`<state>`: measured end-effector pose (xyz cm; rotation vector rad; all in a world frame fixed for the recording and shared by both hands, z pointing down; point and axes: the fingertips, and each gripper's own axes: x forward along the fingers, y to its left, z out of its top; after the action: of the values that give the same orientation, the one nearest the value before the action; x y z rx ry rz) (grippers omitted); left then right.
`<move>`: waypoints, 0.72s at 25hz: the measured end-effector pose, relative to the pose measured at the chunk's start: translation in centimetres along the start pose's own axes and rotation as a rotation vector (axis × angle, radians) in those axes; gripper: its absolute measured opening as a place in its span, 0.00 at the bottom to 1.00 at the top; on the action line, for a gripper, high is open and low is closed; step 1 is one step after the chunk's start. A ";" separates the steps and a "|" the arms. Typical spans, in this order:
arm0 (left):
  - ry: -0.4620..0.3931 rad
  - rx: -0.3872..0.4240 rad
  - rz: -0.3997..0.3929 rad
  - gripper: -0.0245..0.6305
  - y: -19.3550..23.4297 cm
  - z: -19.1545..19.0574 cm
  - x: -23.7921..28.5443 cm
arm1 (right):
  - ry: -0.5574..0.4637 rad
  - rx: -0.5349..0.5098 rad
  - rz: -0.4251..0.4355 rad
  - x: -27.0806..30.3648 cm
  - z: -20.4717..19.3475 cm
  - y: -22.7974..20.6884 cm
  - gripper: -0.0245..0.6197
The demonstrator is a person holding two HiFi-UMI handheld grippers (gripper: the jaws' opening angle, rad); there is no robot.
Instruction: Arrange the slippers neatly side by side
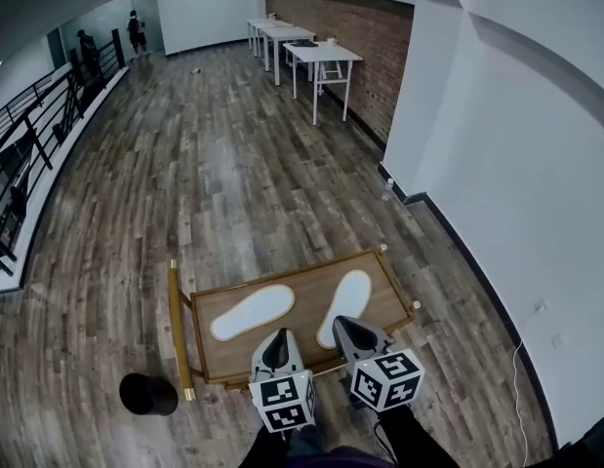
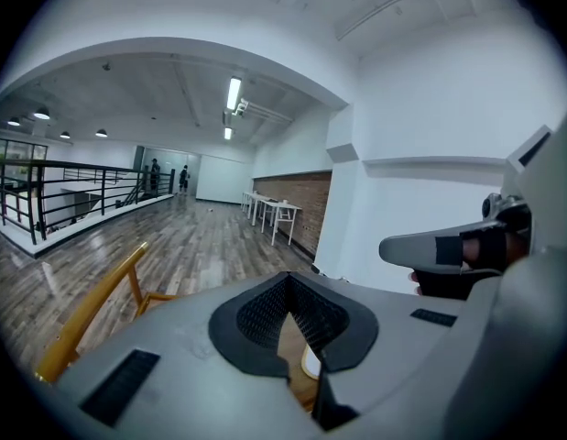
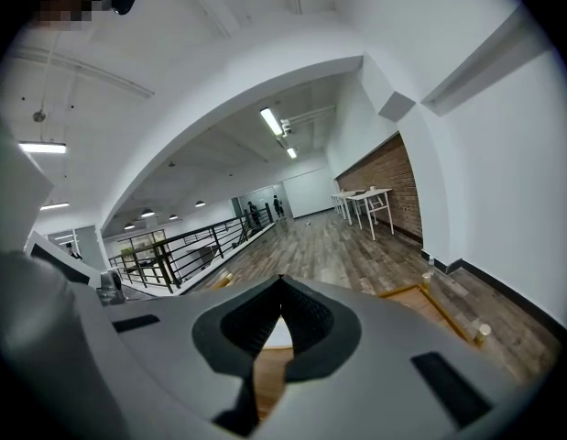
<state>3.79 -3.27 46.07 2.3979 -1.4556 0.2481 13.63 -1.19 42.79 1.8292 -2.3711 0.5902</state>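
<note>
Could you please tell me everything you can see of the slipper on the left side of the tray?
The left slipper is flat and plain white with a thin pale rim; its material cannot be told. It lies in full view on the brown wooden tray, slanted, one end toward the tray's near left, the other toward its middle. It is apart from the right slipper and not parallel to it. The shut left gripper is close by but seems not to touch it.

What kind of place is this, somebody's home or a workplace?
Probably a workplace: an open loft-style office or studio hall. It has a wide wood-plank floor, a black railing along one side, and white tables lined up against a brick wall.
</note>
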 end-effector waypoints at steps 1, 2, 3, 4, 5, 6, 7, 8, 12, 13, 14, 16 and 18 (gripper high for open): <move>-0.001 -0.007 0.013 0.04 0.7 0.2 0.1 | 0.007 -0.003 0.011 0.7 0.0 0.4 0.03; -0.002 -0.015 0.025 0.04 1.3 0.3 0.2 | 0.016 -0.007 0.021 1.3 0.0 0.7 0.03; -0.003 -0.023 0.038 0.04 1.9 0.3 0.2 | 0.026 -0.010 0.030 1.8 -0.1 1.0 0.03; -0.004 -0.031 0.052 0.04 2.5 0.3 0.1 | 0.036 -0.015 0.040 2.3 -0.3 1.3 0.03; -0.005 -0.039 0.067 0.04 3.2 0.2 0.0 | 0.048 -0.020 0.051 2.7 -0.4 1.6 0.03; -0.007 -0.047 0.083 0.04 3.8 0.1 -0.2 | 0.059 -0.025 0.062 3.2 -0.6 2.0 0.03; -0.008 -0.056 0.099 0.04 4.5 0.0 -0.4 | 0.069 -0.030 0.075 3.7 -0.8 2.4 0.03; -0.007 -0.064 0.114 0.04 5.2 -0.2 -0.7 | 0.078 -0.034 0.087 4.1 -1.0 2.9 0.03; -0.001 -0.102 0.164 0.04 7.2 -0.7 -1.3 | 0.106 -0.053 0.119 5.6 -1.5 4.3 0.03; -0.002 -0.106 0.171 0.04 7.4 -0.7 -1.3 | 0.112 -0.057 0.124 6.0 -1.6 4.6 0.03; -0.003 -0.106 0.179 0.04 7.5 -0.7 -1.4 | 0.118 -0.060 0.132 6.2 -1.6 4.8 0.03; -0.009 -0.107 0.198 0.04 7.9 -0.5 -1.5 | 0.124 -0.067 0.152 6.7 -1.6 5.3 0.03; -0.018 -0.113 0.215 0.04 8.4 -0.1 -1.5 | 0.129 -0.079 0.173 7.2 -1.4 5.8 0.03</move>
<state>-4.31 -5.57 47.21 2.1615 -1.6899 0.1889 5.89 -6.02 44.82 1.5171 -2.4442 0.6010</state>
